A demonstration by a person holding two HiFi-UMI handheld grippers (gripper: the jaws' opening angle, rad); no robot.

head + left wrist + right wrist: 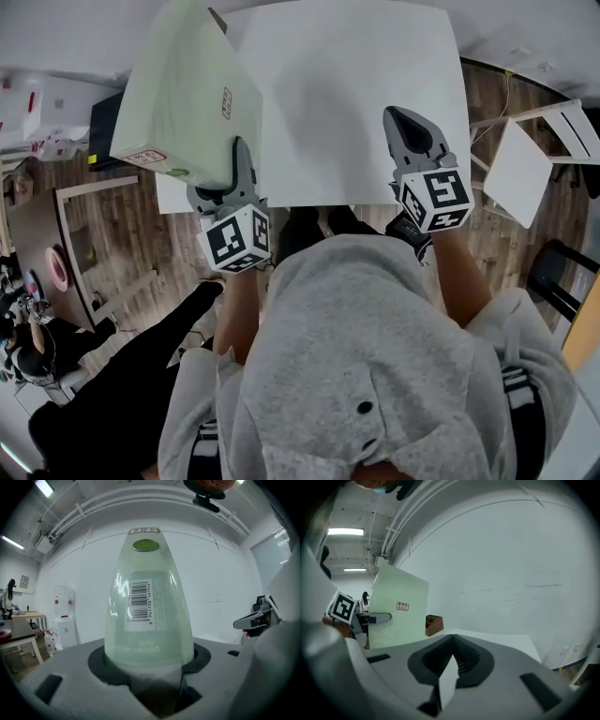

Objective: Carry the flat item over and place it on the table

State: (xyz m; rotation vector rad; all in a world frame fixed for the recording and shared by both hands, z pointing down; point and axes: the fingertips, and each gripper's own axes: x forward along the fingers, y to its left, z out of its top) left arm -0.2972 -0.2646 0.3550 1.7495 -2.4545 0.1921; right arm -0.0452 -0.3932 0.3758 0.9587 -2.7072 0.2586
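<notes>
Head view: pale green flat pack in clear plastic wrap [187, 94], clamped by its near edge in the left tool [236, 167], standing tilted in the air beside and partly over the left edge of the white counter [356, 94], apparently clear of the surface. Left gripper view: same pack [147, 616] rising straight out from between the jaws of the left tool [150, 670], barcode label toward the camera, pads pressed on both faces near the bottom edge. Right tool [405, 120] hovering over the right part of the counter, jaws together on nothing. Same reading in the right gripper view: right tool [451, 651] with ribbed pads meeting in a point, no item between.

Judged step: bringing the pack over bare counter and laying it flat.

To do it well:
- Carry further inward, far enough for the whole pack to land on white surface with no overhang at the left edge.
- Tip the wrist to turn a broad face downward, then lower gently until contact at the far edge.
- Grip firmly meanwhile: slippery wrap and a tall pack held by one edge, likely to swing or slide.
- Open the jaws only after full support from the counter.
- Bring the shut right tool against the free end in case of wobble.
- Mind the small brown wooden box [434, 624] seen beyond the pack in the right gripper view, and set down short of it.
</notes>
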